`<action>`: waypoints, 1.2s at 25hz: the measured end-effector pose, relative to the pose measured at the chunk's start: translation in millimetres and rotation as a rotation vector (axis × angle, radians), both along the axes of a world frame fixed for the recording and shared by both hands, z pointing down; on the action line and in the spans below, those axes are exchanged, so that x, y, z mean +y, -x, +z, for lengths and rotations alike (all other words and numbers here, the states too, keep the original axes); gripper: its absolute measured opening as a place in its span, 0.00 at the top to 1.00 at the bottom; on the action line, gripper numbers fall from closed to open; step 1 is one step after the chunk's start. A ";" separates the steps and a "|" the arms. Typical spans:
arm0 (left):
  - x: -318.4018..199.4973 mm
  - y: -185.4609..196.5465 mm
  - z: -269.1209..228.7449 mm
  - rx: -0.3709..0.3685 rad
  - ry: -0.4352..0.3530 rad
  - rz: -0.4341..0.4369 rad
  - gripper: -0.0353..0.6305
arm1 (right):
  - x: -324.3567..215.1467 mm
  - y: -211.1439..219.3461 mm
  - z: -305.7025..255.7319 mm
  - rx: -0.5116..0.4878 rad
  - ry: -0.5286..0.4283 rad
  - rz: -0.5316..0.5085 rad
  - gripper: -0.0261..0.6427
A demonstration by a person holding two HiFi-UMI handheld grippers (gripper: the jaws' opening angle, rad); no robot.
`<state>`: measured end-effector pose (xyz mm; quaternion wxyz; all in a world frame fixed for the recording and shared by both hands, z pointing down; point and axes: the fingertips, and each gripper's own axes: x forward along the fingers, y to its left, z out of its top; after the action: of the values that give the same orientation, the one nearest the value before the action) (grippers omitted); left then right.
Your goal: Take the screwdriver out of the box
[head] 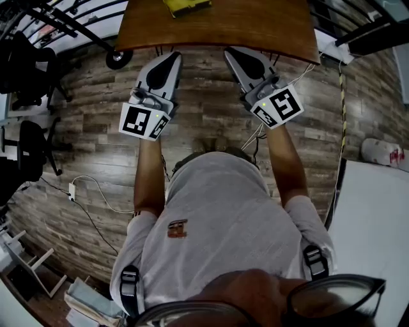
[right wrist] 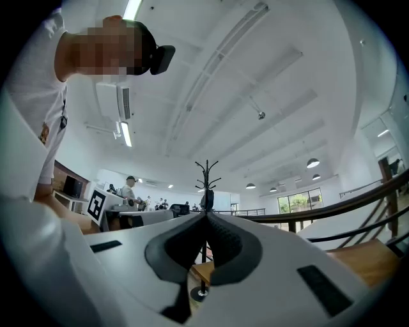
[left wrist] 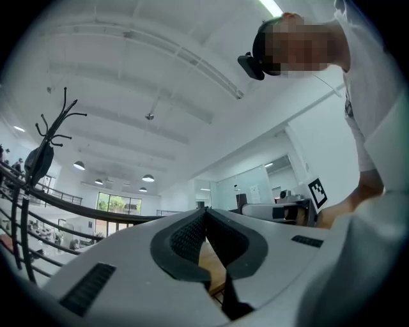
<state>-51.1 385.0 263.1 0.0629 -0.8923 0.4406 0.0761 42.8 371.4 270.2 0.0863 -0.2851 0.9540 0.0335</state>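
Forearms reach up the frame from the person's grey shirt (head: 217, 217), bare and nearly parallel, each hand closed round the rear of its tool. The left gripper (head: 173, 57) leans toward the upper right and the right gripper (head: 231, 51) toward the upper left, so the two noses draw together as they near the brown table (head: 255, 29) at the top of the head view. Both noses end just at the table's near edge, and no view shows whether they touch it. Their marker cubes sit lower in the frame, above the plank floor (head: 204, 108).

Each gripper view looks slightly upward at a white ceiling, so both tools tip a little above level. In the left gripper view the ribbed pads (left wrist: 190, 237) meet along one line at the tip, clenched on nothing. The right gripper's pads (right wrist: 225, 241) are pressed together likewise and hold nothing, with a coat stand (right wrist: 206, 175) rising far behind their tip.

A flat yellow thing (head: 186, 6) lies on the table at the upper middle of the head view, cut by the frame's top edge and well apart from both noses. Whether it is the box cannot be told. The screwdriver shows in no view, so its place and the lie of its long axis cannot be told.
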 end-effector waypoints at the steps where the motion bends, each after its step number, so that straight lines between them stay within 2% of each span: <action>1: -1.0 -0.1 0.8 -0.001 0.000 -0.003 0.92 | -1.2 -0.7 0.6 -0.001 0.001 -0.001 0.91; 11: -9.5 -11.9 -1.4 -0.006 -0.019 -0.056 0.92 | -10.1 -25.0 -3.5 -0.009 -0.011 -0.039 0.91; 23: -18.8 -57.1 4.6 -0.027 -0.025 -0.108 0.92 | -24.6 -76.1 8.2 -0.011 -0.006 -0.087 0.91; 30: -20.0 -69.0 5.7 -0.036 -0.026 -0.120 0.92 | -28.2 -88.9 15.3 -0.007 0.002 -0.099 0.91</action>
<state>17.9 365.0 268.8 0.0866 -0.8646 0.4910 0.0620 131.8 343.2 285.6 0.0911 -0.2378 0.9667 0.0269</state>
